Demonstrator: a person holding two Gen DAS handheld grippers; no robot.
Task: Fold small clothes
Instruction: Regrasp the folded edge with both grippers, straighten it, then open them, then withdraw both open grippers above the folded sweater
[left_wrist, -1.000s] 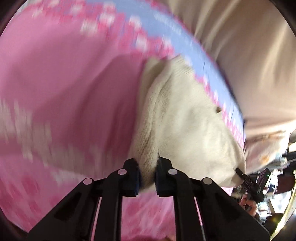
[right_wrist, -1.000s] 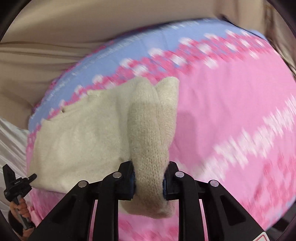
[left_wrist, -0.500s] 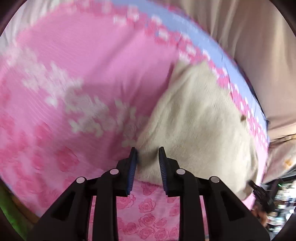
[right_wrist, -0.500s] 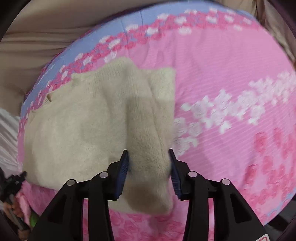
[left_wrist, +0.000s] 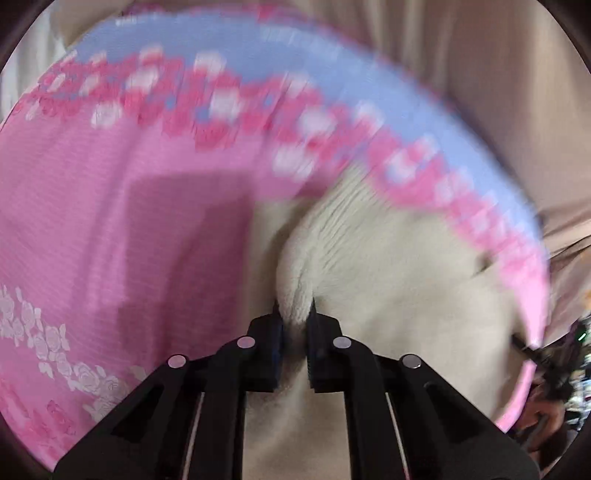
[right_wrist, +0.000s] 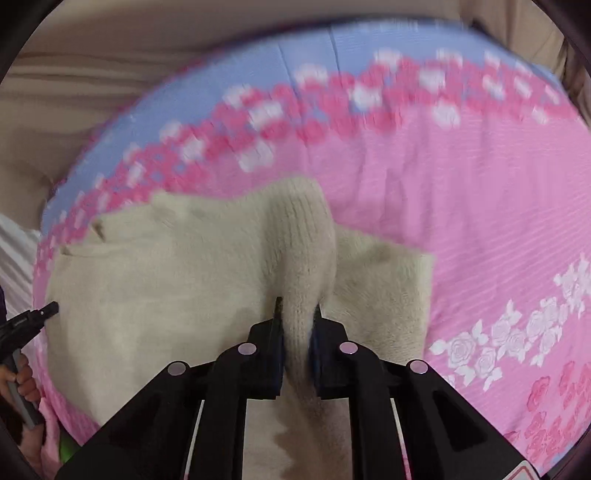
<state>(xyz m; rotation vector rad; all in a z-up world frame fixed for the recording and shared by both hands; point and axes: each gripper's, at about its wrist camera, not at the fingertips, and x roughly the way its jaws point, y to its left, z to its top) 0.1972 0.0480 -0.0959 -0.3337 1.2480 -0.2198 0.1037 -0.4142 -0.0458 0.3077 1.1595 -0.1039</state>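
pinching soft, light cream knit, left gripper and right gripper closing on bunched folds; limp, best gripped at edges.

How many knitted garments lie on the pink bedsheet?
1: a cream knitted sweater near the blue-edged side of the pink bedsheet, with both tongs pinching folds of it. Others outside the views cannot be excluded.

A bed covered by a pink sheet with white and red roses carries everything, its far edge banded in blue. A cream knitted garment lies directly on it, toward the left side.
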